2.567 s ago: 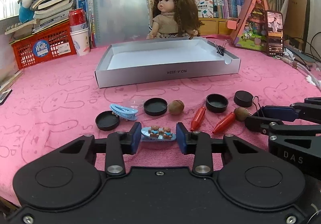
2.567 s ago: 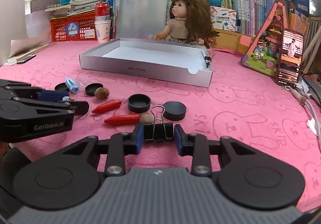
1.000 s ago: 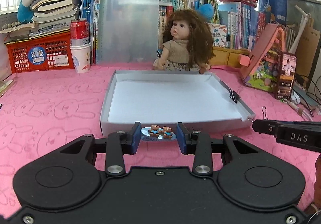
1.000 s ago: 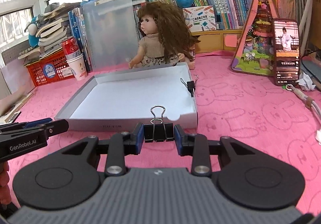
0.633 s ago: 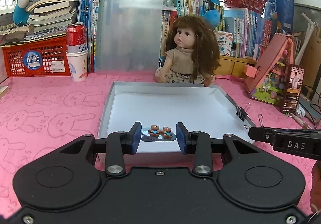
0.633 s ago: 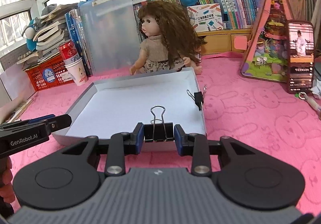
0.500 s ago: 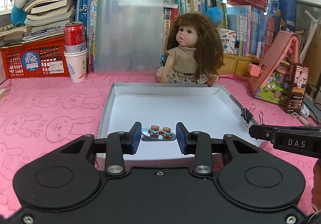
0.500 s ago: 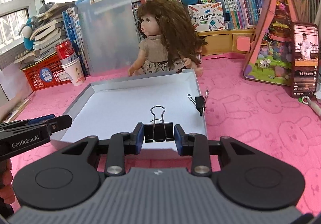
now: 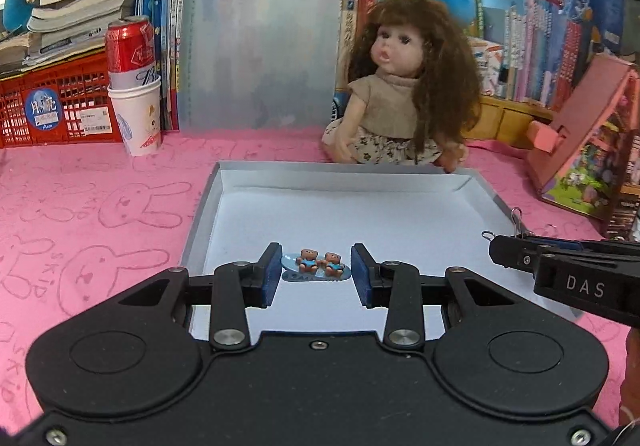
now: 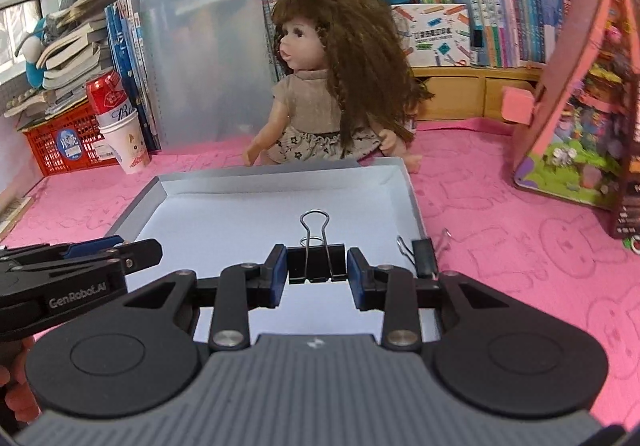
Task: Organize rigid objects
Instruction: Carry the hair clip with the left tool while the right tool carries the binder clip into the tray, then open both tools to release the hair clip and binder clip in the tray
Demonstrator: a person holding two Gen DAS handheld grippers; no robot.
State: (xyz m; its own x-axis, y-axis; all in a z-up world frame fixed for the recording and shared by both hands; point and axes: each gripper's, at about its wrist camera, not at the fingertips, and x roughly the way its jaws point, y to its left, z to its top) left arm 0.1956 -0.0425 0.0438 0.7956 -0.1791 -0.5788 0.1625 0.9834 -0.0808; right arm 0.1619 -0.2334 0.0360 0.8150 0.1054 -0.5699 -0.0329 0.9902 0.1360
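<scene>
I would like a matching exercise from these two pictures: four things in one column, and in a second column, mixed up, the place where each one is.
Things
1. bear hair clip
2. big binder clip
3. small binder clip
4. red can

Places
A. clipped on the tray's right wall
B. standing in a white paper cup
C. held in the left gripper
D. held in the right gripper

Pairs: 1-C, 2-D, 3-A, 4-B
</scene>
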